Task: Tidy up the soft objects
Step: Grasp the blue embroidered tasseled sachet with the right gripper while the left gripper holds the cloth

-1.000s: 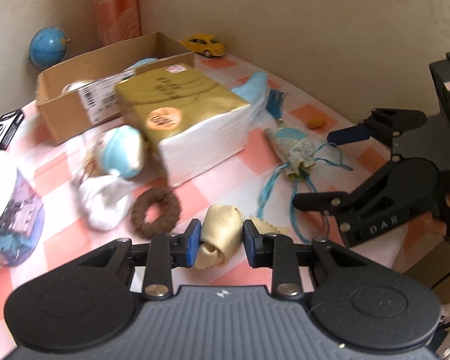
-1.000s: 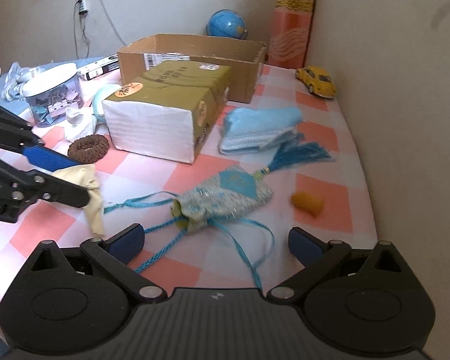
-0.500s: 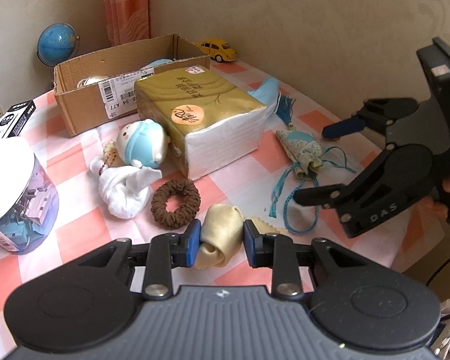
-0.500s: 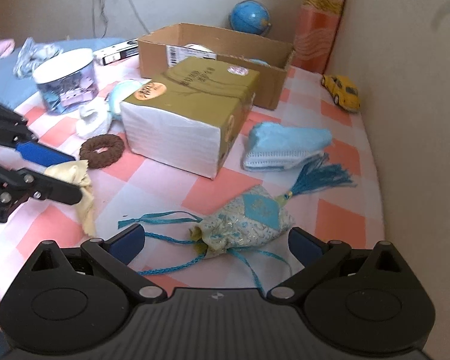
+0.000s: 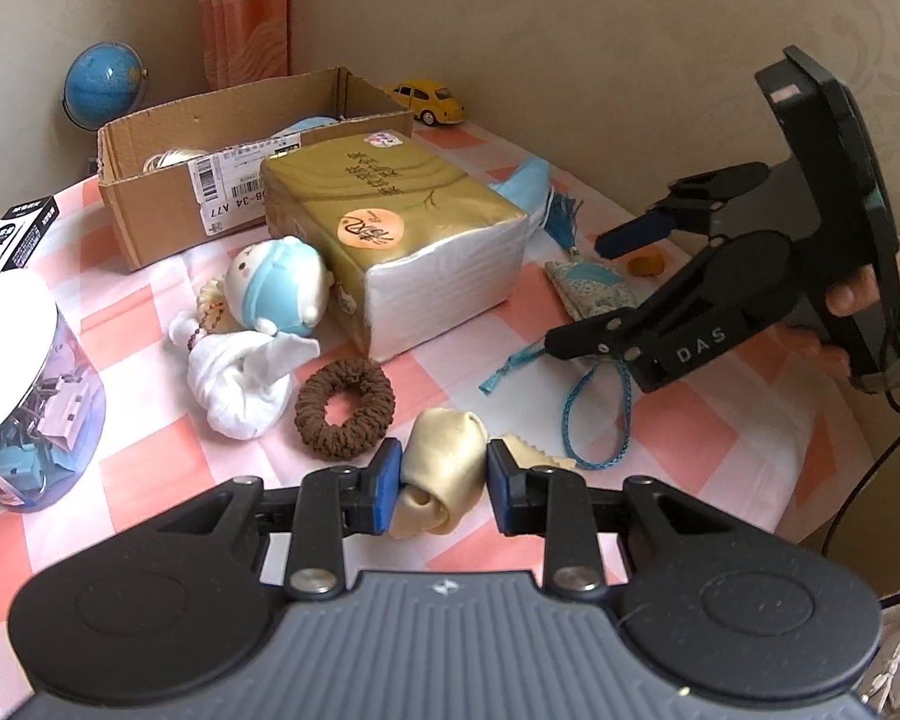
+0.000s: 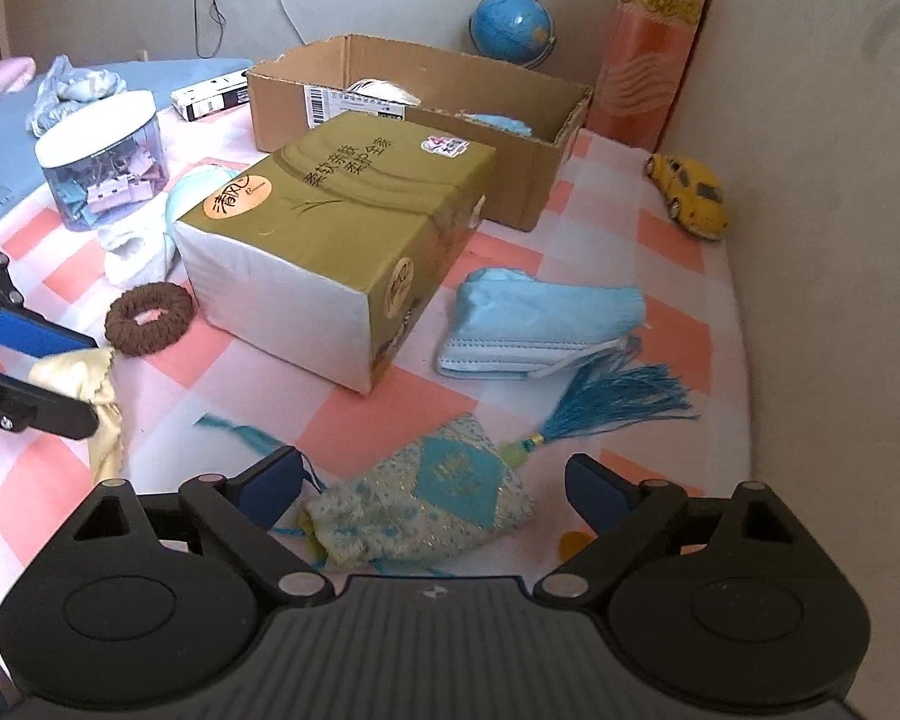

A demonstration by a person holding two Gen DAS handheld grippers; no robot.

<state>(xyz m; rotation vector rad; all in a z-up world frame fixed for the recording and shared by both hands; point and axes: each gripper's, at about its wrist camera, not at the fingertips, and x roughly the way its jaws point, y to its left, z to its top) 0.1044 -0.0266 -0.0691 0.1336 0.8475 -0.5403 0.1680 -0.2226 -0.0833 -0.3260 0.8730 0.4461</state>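
Note:
My left gripper (image 5: 443, 489) is shut on a rolled cream-yellow cloth (image 5: 435, 480) held just above the checked tablecloth; the cloth also shows in the right wrist view (image 6: 93, 396). My right gripper (image 6: 435, 489) is open, its fingers on either side of a blue-and-cream drawstring pouch (image 6: 426, 510) with a blue tassel (image 6: 618, 402). In the left wrist view the right gripper (image 5: 588, 288) hovers over that pouch (image 5: 591, 294). A brown scrunchie (image 5: 345, 399), a white sock (image 5: 240, 372), a blue-capped plush doll (image 5: 282, 288) and a folded blue mask (image 6: 540, 324) lie around a gold tissue pack (image 6: 336, 234). An open cardboard box (image 6: 414, 114) stands behind.
A clear jar of binder clips (image 5: 24, 396) stands at the left. A yellow toy car (image 6: 690, 195), a blue globe (image 6: 510, 27) and a black-and-white carton (image 6: 210, 96) are near the back. A small orange piece (image 5: 647, 264) lies by the pouch. The wall bounds the table's right side.
My left gripper has pulled back and up with the cloth. My right gripper has moved forward over the pouch, which now lies between its open fingers.

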